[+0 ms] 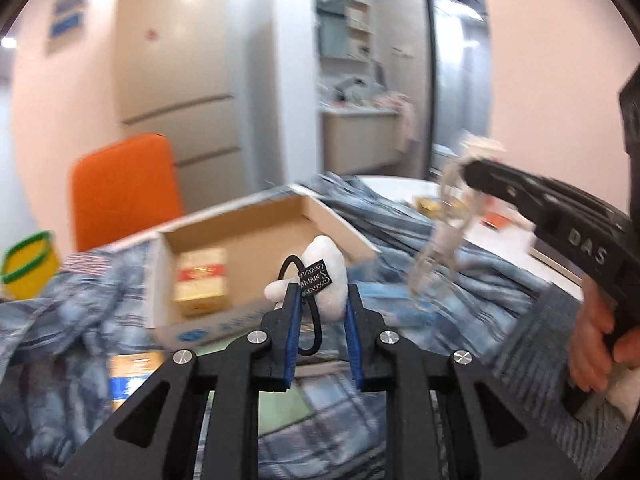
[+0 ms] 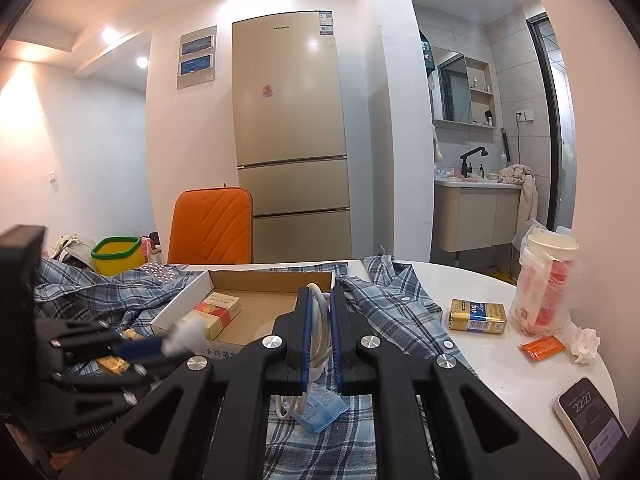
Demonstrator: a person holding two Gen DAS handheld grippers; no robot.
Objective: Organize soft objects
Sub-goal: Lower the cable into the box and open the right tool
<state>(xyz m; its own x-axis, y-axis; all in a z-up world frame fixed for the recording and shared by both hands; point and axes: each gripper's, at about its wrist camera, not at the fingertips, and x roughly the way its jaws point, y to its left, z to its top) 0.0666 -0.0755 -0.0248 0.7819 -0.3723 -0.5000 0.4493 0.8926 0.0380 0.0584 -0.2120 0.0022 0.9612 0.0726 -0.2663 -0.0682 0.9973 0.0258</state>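
My left gripper (image 1: 322,292) is shut on a white fluffy hair tie (image 1: 326,276) with a black elastic loop and black tag, held above the open cardboard box (image 1: 256,220). It also shows in the right wrist view (image 2: 186,334). My right gripper (image 2: 320,300) is shut on a coiled white cable (image 2: 318,320), held over the blue plaid shirt (image 2: 384,312) near the box (image 2: 256,280). In the left wrist view the right gripper (image 1: 460,168) holds the dangling cable (image 1: 440,236).
A red and gold cigarette pack (image 2: 218,310) lies in the box. On the white table (image 2: 500,352) are a gold pack (image 2: 476,314), a bagged cup (image 2: 546,280), an orange sachet (image 2: 542,348), a tissue (image 2: 586,344) and a phone (image 2: 592,424). An orange chair (image 2: 212,226) and yellow bin (image 2: 116,254) stand behind.
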